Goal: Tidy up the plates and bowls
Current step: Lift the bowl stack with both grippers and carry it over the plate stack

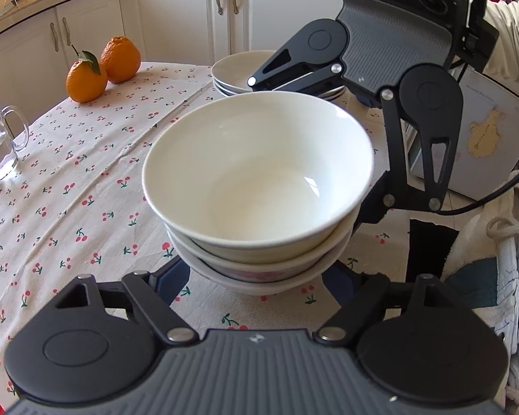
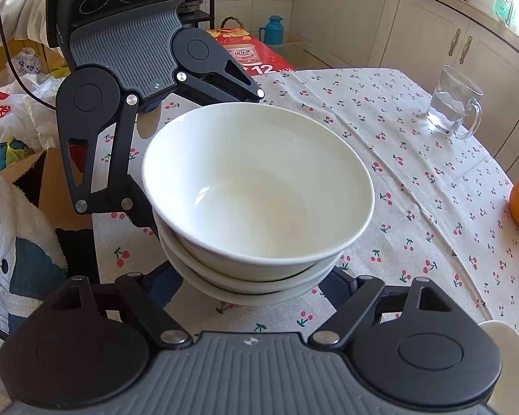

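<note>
A stack of three white bowls (image 1: pixel 259 180) stands on the cherry-print tablecloth (image 1: pixel 69 190); it also shows in the right wrist view (image 2: pixel 256 190). My left gripper (image 1: pixel 256 276) has its fingers spread on both sides of the stack's base. My right gripper (image 2: pixel 256 283) does the same from the opposite side, and it shows across the bowls in the left wrist view (image 1: pixel 377 159). Whether the pads press the bowls is hidden. A stack of white plates (image 1: pixel 235 72) sits behind the bowls.
Two oranges (image 1: pixel 100 69) lie at the table's far left. A glass mug of water (image 1: pixel 0 145) stands near the left edge, also in the right wrist view (image 2: pixel 453 103). White cabinets (image 1: pixel 176 17) stand behind. Bags and a red box (image 2: pixel 249 52) lie off the table.
</note>
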